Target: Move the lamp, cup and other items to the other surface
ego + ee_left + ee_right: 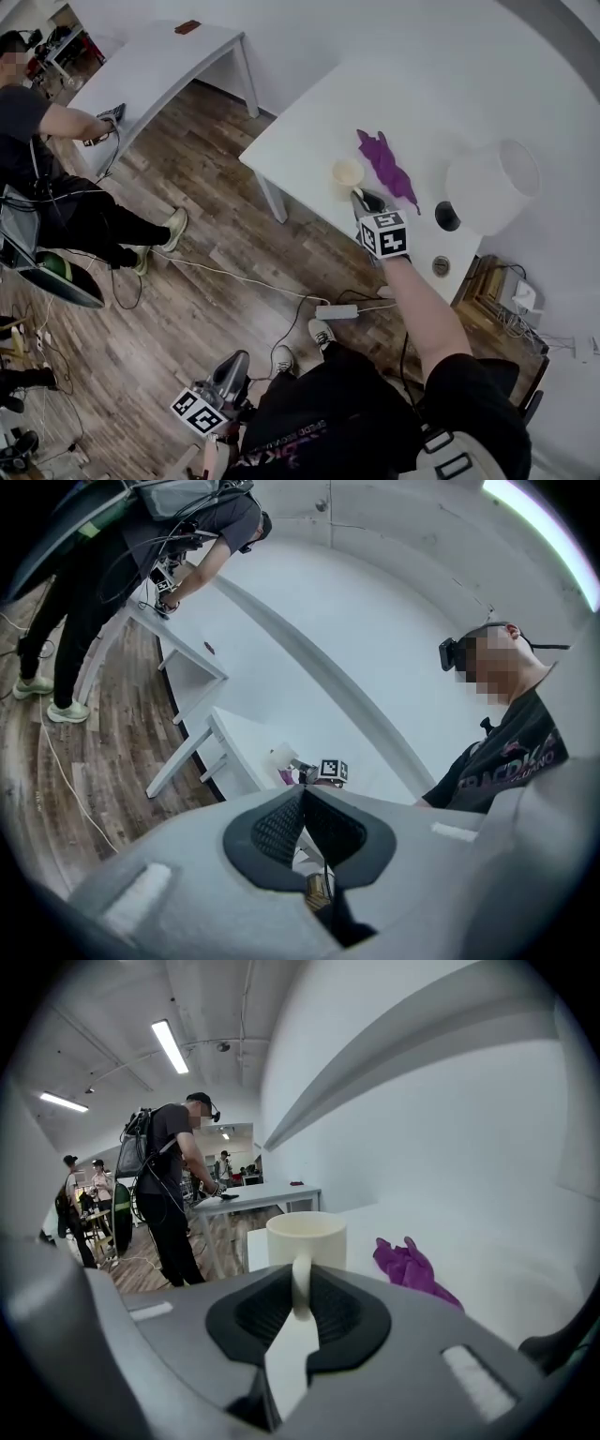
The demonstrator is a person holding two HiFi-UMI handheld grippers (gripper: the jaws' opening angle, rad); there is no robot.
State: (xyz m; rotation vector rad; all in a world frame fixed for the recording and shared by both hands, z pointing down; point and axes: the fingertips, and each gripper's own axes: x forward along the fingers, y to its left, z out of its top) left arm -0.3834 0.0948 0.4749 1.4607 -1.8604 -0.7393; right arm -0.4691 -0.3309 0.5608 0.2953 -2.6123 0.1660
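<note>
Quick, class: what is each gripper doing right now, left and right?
Left gripper: closed, nothing between its jaws.
Right gripper: closed on the handle of the cup.

This is a big work room. White tables point(159, 66) stand on a wood floor point(206, 187), with cables point(234, 275) around.

The white table point(309, 122) carried a purple cloth point(386, 167), crumpled near its middle, and a white lamp point(492, 186) well to the right of it. A dark round hole point(447, 216) sat in the top just beside the lamp. A cream cup point(347, 174) was just left of the cloth — resting or lifted, unclear. A second white table point(159, 66) stood apart across the wooden floor point(187, 234), bearing a small brown item point(187, 27).
</note>
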